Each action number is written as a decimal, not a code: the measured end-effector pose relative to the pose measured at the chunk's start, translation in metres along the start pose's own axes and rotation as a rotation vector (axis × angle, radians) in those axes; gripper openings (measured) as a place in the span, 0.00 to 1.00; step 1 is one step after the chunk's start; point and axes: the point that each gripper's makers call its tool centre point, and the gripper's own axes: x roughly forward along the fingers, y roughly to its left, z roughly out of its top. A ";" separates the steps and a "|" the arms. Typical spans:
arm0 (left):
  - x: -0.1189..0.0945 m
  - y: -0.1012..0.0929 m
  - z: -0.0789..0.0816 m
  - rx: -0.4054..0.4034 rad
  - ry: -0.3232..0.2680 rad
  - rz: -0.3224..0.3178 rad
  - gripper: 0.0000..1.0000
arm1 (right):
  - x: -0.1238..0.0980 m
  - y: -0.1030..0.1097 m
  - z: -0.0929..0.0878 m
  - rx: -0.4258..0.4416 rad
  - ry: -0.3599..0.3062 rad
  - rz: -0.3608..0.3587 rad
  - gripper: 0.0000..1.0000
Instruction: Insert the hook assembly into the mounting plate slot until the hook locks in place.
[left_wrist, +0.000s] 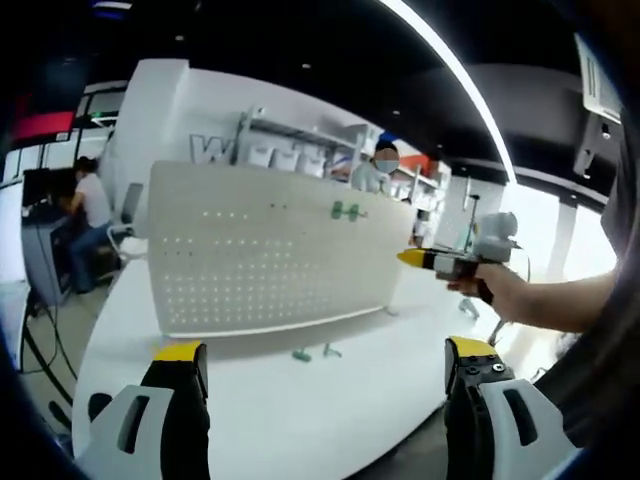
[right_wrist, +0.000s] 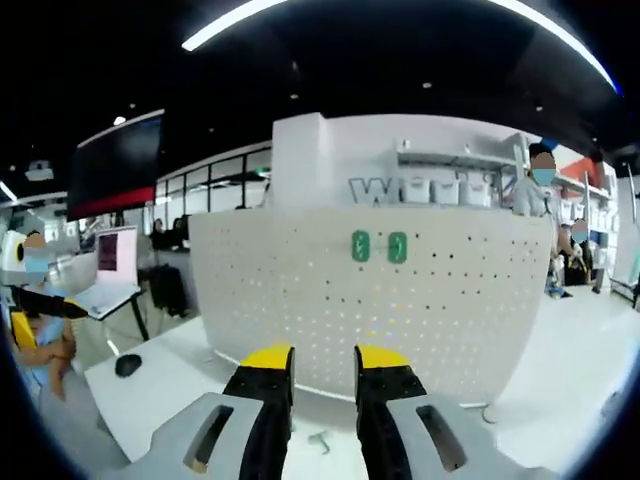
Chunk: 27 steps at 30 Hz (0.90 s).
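While two green hooks (right_wrist: 379, 247) sat side by side high on the white perforated mounting plate (right_wrist: 440, 310), two more small green hook pieces (left_wrist: 315, 353) lay on the white worktop (left_wrist: 300, 410) just in front of the plate's lower edge in the left gripper view; in the right gripper view one small piece (right_wrist: 319, 440) showed on the worktop between the jaws, too small to tell more. The mounted pair appeared in the left gripper view as a green mark (left_wrist: 345, 211) near the plate's upper right. The plate stood upright on the worktop.

The left gripper (left_wrist: 325, 365) was held low and back from the plate, its yellow-tipped jaws spread wide and holding nothing. The right gripper (right_wrist: 323, 360) faced the plate squarely, below the mounted hooks, its jaws close together with a narrow gap between the yellow tips and nothing visible between them. In the left gripper view that right gripper (left_wrist: 440, 262) came in from the right, level and pointing at the plate's right edge, with a hand (left_wrist: 500, 290) wrapped around its grip and a bare forearm reaching out behind it.

A black computer mouse (right_wrist: 127, 365) lay on the worktop to the left of the plate. Shelving with white bins (left_wrist: 290, 150) stood behind the plate, and people were at desks farther off.
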 end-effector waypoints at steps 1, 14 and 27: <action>0.000 0.000 0.000 -0.001 0.001 -0.001 1.00 | -0.002 0.001 -0.003 -0.002 0.006 0.003 0.23; 0.003 0.000 -0.002 0.002 0.006 -0.006 1.00 | -0.028 0.024 -0.038 0.011 0.075 0.050 0.27; 0.007 0.001 -0.009 -0.004 0.026 -0.014 1.00 | -0.057 0.056 -0.075 0.027 0.169 0.134 0.32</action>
